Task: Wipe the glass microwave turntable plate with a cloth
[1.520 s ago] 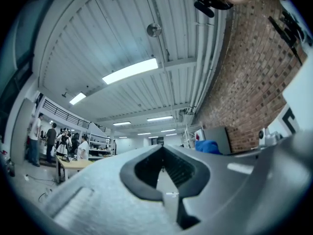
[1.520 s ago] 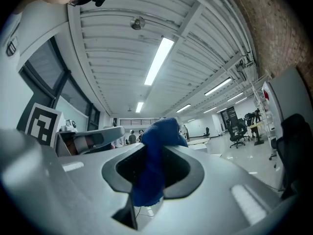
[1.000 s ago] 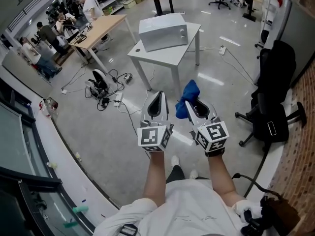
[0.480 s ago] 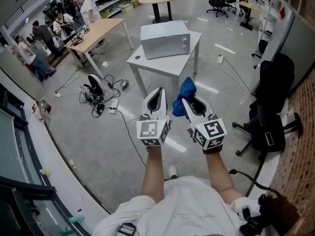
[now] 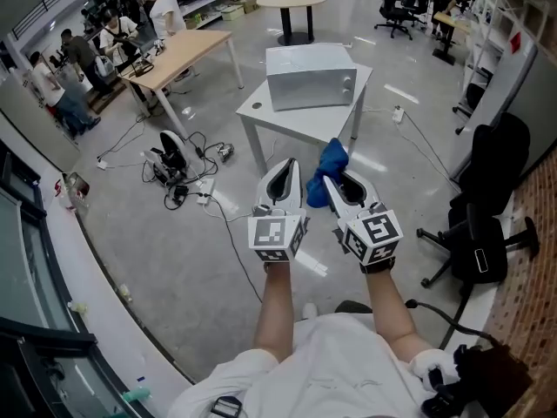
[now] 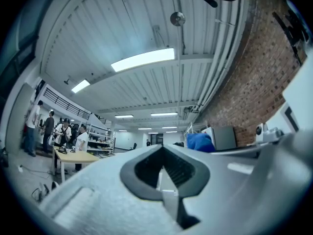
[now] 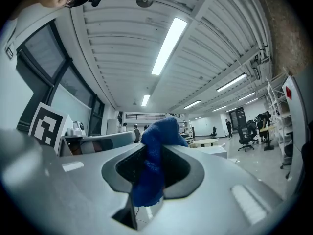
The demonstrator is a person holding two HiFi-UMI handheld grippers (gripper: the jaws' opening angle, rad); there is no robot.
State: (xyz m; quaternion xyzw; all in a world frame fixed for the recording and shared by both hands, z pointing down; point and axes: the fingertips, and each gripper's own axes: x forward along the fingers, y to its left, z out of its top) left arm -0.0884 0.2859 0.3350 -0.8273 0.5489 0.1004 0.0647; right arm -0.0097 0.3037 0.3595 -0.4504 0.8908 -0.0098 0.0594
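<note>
Between the right gripper's (image 5: 336, 181) jaws, mid-frame, a blue cloth (image 5: 330, 162) is pinched tight, bunched up past the tips. Just left of it, the left gripper (image 5: 283, 169) has its jaws pressed together on nothing. Both hang over the floor (image 5: 174, 259). Up-frame, a microwave (image 5: 311, 77) sits on a white table (image 5: 291, 118).

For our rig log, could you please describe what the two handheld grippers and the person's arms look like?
The left gripper and right gripper both have smooth white tapering shells with dark grey lining at the jaws. Each carries a cube with black-and-white square markers. The person wears a white short-sleeved shirt, forearms bare.
</note>
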